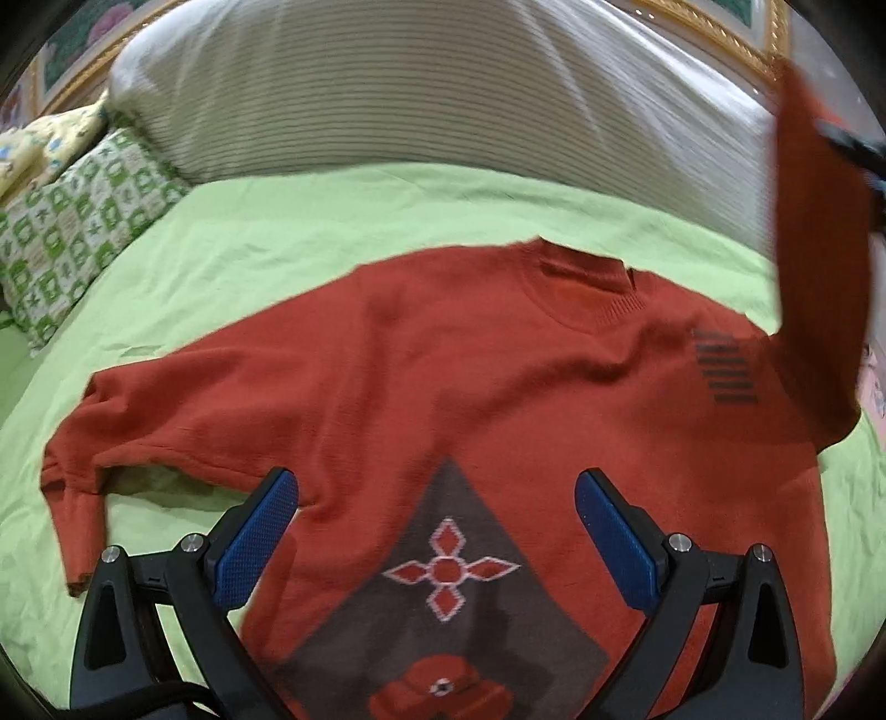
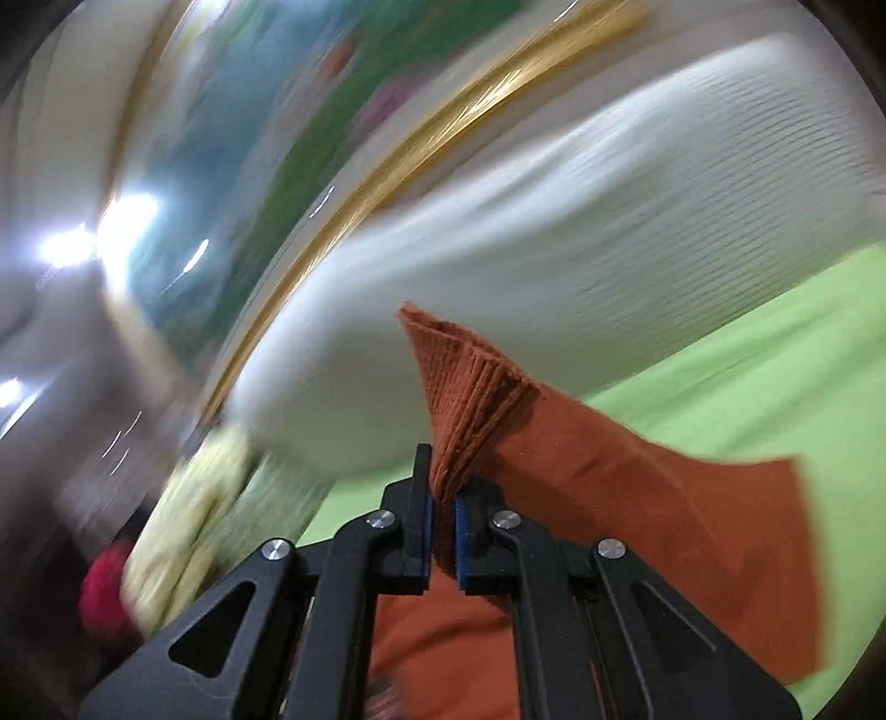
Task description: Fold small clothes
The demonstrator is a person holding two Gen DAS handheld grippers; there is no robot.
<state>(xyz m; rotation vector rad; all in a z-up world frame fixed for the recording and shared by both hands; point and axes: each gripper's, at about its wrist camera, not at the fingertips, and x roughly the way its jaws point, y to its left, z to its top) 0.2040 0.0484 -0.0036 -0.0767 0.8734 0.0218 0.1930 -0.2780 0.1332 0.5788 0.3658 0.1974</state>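
A rust-red sweater (image 1: 443,376) with a brown diamond pattern lies face up on the green bedsheet (image 1: 277,232), its left sleeve (image 1: 83,471) spread out and bent down. My left gripper (image 1: 437,498) is open and empty, hovering over the sweater's lower front. The sweater's right sleeve (image 1: 814,249) is lifted up at the right edge. My right gripper (image 2: 442,498) is shut on that sleeve's ribbed cuff (image 2: 470,387), holding it in the air; the right wrist view is motion-blurred.
A large striped grey-white pillow (image 1: 415,94) lies at the head of the bed. A green-patterned pillow (image 1: 77,221) and a yellow one (image 1: 50,138) sit at the left. A gold-framed headboard (image 1: 709,27) is behind them.
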